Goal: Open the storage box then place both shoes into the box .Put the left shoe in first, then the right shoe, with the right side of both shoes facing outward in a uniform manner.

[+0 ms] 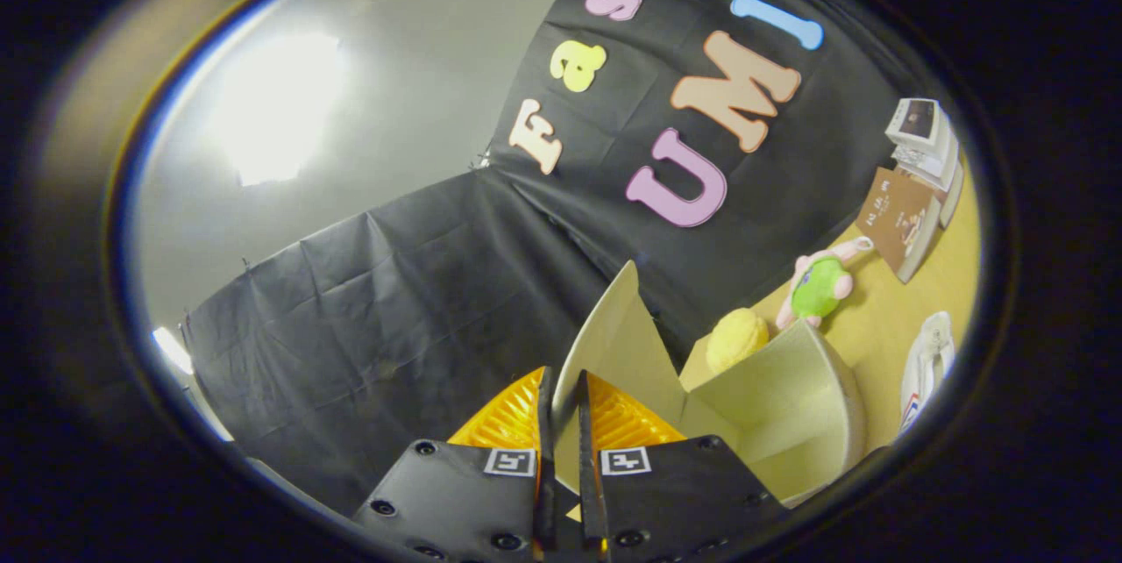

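My gripper (564,377) has its two orange fingers (508,418) almost together, pinching the edge of the storage box's cream cardboard lid (614,344). The lid stands lifted, rising from between the fingertips towards the black cloth wall. Just right of the fingers the box (789,405) lies open, and its pale inside looks bare. One white shoe (927,361) with a red and blue mark lies on the wooden table beyond the box's far side. The whole view is tilted.
A yellow plush ball (736,339) and a green and pink plush toy (820,287) sit on the wooden table (885,317) behind the box. Further back a brown booklet (903,221) leans by a stack of white boxes (920,138).
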